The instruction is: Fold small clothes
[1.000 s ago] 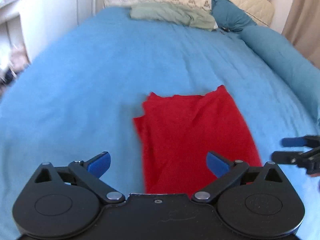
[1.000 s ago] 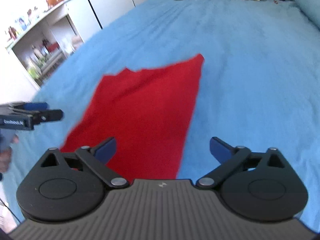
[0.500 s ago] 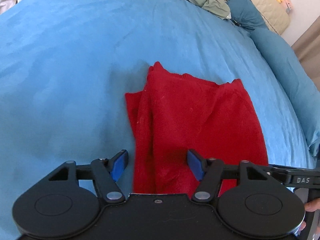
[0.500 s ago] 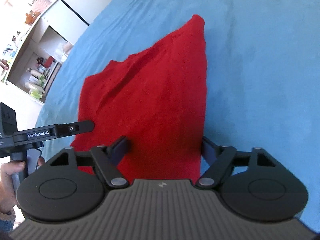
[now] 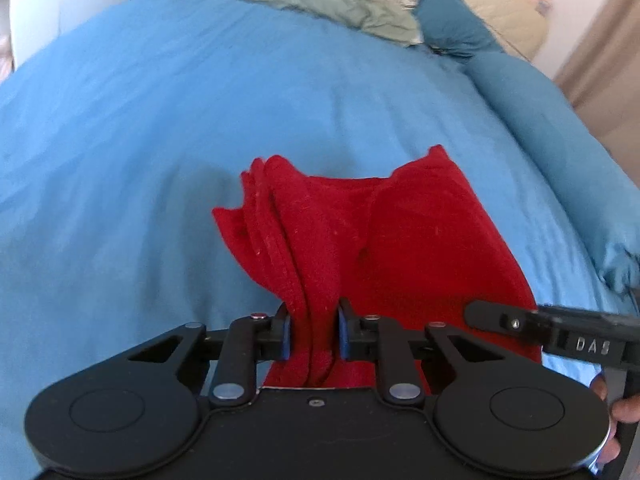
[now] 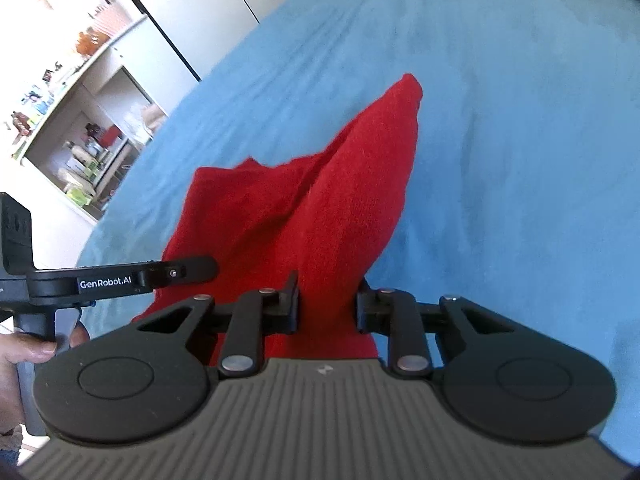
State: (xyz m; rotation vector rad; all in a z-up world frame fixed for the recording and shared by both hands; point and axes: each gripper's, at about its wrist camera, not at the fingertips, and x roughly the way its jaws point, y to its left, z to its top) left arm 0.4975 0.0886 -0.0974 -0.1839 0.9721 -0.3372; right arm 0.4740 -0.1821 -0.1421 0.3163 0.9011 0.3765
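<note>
Left hand-held gripper and right hand-held gripper, jaws just closing, each pinching a near corner of the red garment. Spread mid-frame on the blue bed, probably gripped for folding away

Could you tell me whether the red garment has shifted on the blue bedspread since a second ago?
Yes. The red garment now bunches upward off the blue bedspread at its near edge, where both hand-held grippers, left and right, have just been closing on it.
</note>
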